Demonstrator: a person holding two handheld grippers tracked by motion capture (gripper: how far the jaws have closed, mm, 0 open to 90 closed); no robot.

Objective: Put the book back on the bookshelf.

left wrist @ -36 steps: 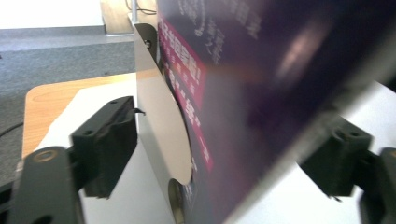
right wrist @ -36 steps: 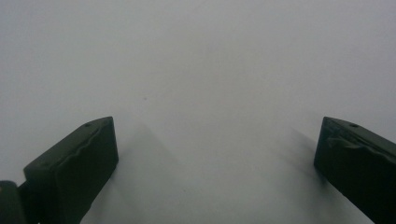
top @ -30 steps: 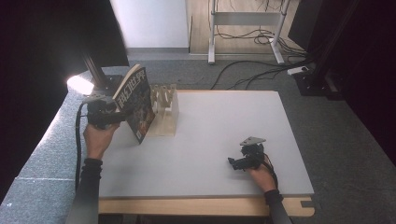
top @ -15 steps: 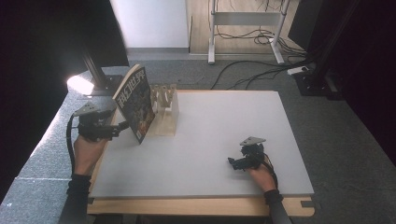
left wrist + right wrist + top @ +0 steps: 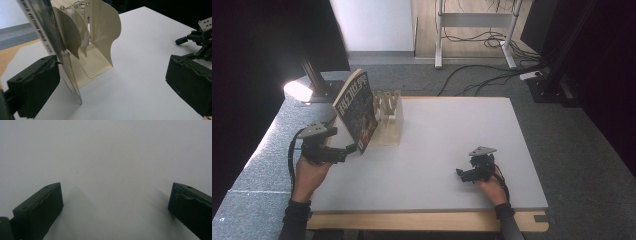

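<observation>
- Left gripper (image 5: 343, 151): at the table's left edge, just beside the lower corner of the book (image 5: 357, 110). Its jaws have just been opening and now stand wide; in the left gripper view the book's bottom edge (image 5: 66, 72) runs close past the left pad without being pinched, so the book is let go.
- Book: it stands on its lower edge on the table (image 5: 452, 150), tilted, its top leaning against the left side of the rack (image 5: 389, 117). It rests against the rack's dividers rather than clearly sitting in a slot — whether any part is inside one I cannot tell.
- Risk here: nothing clamps the book, so it depends on the lean alone. I judge that a jaw brushing the corner on the way out could slide the bottom edge along the smooth table and drop the book flat, or push the light rack sideways.
- Right gripper (image 5: 466, 174): resting on the table near the right front, well apart from book and rack, jaws open with bare table between them — too far off to catch a falling book.
</observation>
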